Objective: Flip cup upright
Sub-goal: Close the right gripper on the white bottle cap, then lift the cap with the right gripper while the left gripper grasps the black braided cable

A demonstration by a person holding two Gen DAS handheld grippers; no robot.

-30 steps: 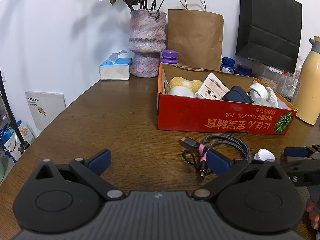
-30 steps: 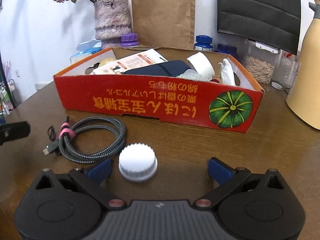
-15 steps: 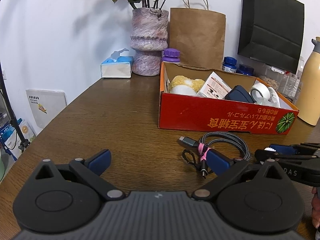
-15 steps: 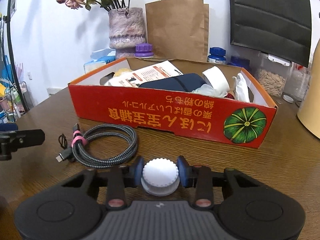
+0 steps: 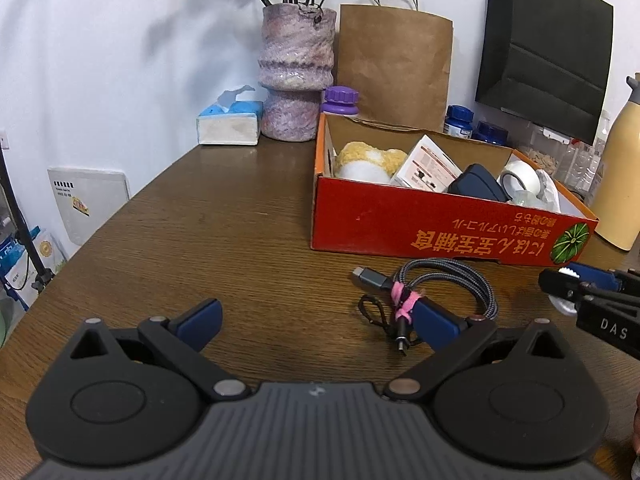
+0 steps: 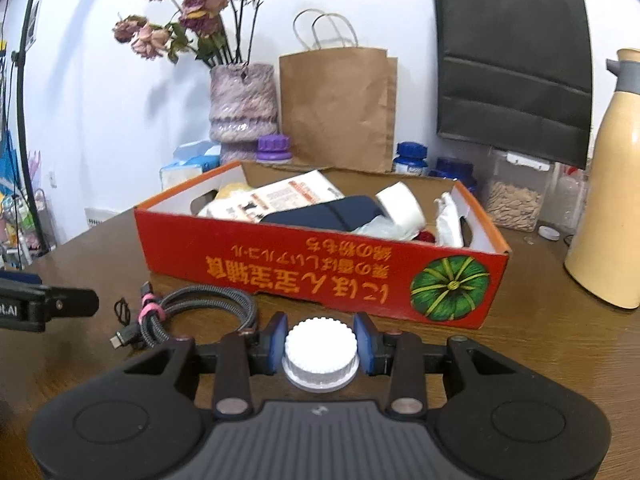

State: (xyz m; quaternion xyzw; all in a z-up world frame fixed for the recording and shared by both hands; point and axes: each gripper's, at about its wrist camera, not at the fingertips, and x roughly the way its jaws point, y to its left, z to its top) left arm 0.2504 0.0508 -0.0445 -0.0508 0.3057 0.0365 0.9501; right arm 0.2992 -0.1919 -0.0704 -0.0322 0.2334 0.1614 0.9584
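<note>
A small white ribbed cup [image 6: 320, 354] is upside down, its base up and its wider rim below. My right gripper [image 6: 320, 344] is shut on it, a blue pad pressing each side. It looks raised off the wooden table [image 6: 540, 340]. In the left wrist view only a sliver of the cup [image 5: 562, 306] shows behind the right gripper's fingers [image 5: 576, 282] at the right edge. My left gripper [image 5: 318, 320] stands open over the table with nothing between its blue pads, left of the cup.
A coiled grey cable [image 6: 192, 312] with a pink tie lies left of the cup. A red cardboard box [image 6: 320, 268] of oddments stands just behind. A cream flask [image 6: 612, 200], vase [image 6: 244, 108], paper bags and jars line the back.
The right gripper moved up to the cup and shut on it, then lifted it a little. The left gripper stayed open and nearly still.
</note>
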